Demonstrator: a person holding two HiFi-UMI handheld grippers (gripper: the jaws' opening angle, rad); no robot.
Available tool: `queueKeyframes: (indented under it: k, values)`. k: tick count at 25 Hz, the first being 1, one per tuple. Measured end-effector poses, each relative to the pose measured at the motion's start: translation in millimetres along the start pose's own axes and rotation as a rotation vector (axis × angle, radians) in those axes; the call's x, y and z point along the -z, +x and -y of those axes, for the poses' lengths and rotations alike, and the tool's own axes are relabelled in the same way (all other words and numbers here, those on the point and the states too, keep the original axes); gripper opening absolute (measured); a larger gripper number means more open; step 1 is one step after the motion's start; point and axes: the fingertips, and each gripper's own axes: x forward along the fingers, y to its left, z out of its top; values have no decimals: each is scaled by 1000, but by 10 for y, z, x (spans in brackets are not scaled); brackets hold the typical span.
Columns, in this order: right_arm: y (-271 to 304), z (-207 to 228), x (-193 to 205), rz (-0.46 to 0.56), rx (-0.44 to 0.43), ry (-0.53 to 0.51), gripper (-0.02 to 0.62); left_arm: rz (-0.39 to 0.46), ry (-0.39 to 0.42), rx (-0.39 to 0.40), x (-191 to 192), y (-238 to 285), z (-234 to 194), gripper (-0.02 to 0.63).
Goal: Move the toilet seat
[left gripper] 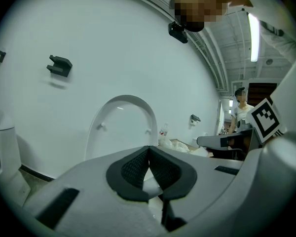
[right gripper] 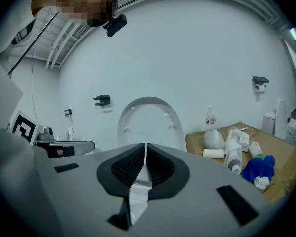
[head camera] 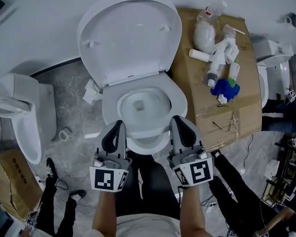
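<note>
A white toilet stands against the wall, straight below me. Its lid is raised and leans back, showing its underside with two small bumpers. The same lid shows in the left gripper view and in the right gripper view. A white ring lies flat around the bowl opening. My left gripper hovers over the front left of that ring, jaws shut with nothing between them. Over the front right, my right gripper is also shut and empty. Whether either touches the ring I cannot tell.
A flat cardboard box right of the toilet carries bottles, paper rolls and a blue object. Another toilet stands at the left, with a tape roll on the floor. More white fixtures are at the right.
</note>
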Motion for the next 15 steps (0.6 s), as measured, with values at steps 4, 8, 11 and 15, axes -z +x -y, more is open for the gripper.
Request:
queueKeyframes:
  k: [4, 8, 11, 15]
  values:
    - [73, 9, -62, 17, -7, 1, 23, 6, -3, -3, -55, 49, -40, 11]
    - [149, 7, -134, 35, -15, -4, 23, 14, -8, -5, -121, 96, -85, 11]
    - [205, 20, -182, 47, -20, -7, 22, 11, -13, -4, -161, 145, -114, 11]
    - [277, 30, -244, 56, -25, -6, 21, 14, -10, -4, -214, 197, -145, 11]
